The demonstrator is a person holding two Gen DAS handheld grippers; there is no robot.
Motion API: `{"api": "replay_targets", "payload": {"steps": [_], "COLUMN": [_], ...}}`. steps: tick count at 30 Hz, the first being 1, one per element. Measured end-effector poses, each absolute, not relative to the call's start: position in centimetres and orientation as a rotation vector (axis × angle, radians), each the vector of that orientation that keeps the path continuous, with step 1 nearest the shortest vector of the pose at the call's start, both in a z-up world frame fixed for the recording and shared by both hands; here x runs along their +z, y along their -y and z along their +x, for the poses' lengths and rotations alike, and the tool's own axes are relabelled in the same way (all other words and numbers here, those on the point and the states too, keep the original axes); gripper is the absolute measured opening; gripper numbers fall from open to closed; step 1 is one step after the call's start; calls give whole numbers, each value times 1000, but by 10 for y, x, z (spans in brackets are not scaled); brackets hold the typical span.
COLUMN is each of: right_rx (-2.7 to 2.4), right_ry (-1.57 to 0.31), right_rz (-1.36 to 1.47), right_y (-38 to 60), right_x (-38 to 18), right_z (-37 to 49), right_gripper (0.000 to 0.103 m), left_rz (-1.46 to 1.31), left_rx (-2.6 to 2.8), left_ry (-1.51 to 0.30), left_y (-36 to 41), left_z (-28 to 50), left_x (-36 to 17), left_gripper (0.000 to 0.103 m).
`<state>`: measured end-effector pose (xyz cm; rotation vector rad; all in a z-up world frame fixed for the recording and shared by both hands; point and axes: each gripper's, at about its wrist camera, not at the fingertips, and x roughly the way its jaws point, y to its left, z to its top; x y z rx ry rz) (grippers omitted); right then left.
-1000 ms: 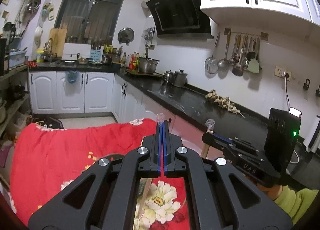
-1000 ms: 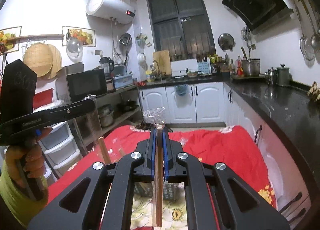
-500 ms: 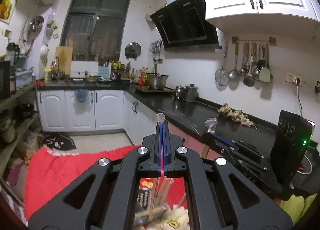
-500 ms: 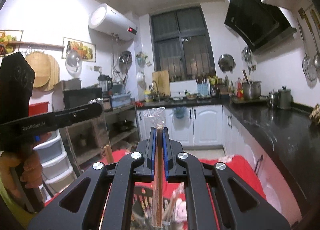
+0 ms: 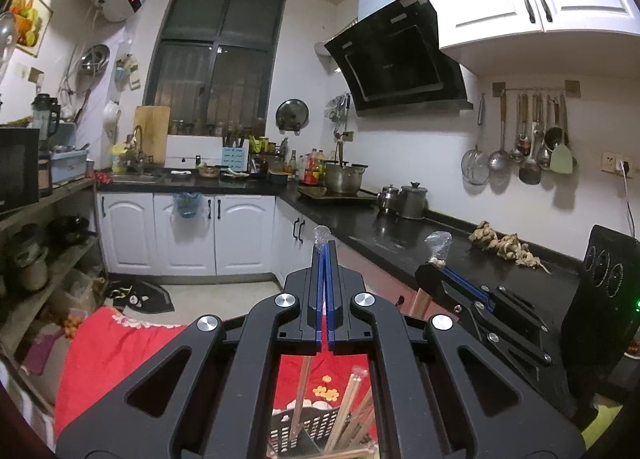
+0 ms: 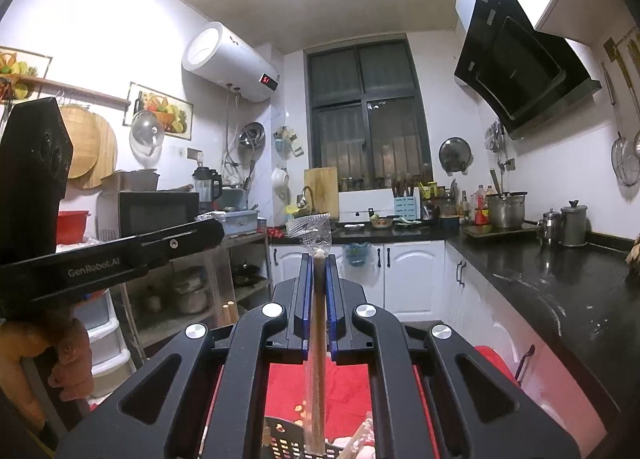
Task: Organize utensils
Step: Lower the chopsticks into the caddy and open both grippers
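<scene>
- Two grippers, each closed on one plastic-wrapped pair of chopsticks: the left gripper (image 5: 325,259) pinches its wrapped chopsticks (image 5: 322,237) by the top, jaws almost touching; the right gripper (image 6: 319,271) clamps a second wrapped pair (image 6: 316,339), which hangs straight down between the jaws.
- One black perforated basket (image 5: 308,429) stands on the red floral cloth (image 5: 120,355) directly beneath both tools; the right pair's lower end appears to reach its rim, though the gripper frame hides the contact.
- Several loose wooden chopsticks (image 5: 352,399), at least four, lean inside the basket already; we cannot count them exactly.
- To finish well, we would keep each pair upright, lower it until the tip is well inside the basket, then ease the jaws apart one tool at a time, avoiding the leaning sticks.
</scene>
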<state>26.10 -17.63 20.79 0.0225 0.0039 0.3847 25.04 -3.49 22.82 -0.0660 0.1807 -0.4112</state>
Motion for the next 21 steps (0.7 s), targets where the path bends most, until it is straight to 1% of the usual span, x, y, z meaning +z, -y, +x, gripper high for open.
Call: {"api": "replay_targets", "payload": {"steps": [11,21], "right_rx": [378,380], "right_ry": [-91,-127], "right_rz": [14,23], "right_y": [165,160], "right_x": [165,147], "right_z": [279,281], "right_gripper": [7,7], "left_rz": [-83,-86], "left_rx": [-416,-425], "left_ry": [-272,-337], "left_y": [32,28], "left_z": [268,275], "left_x": [184,159], "left_gripper": [0,0]}}
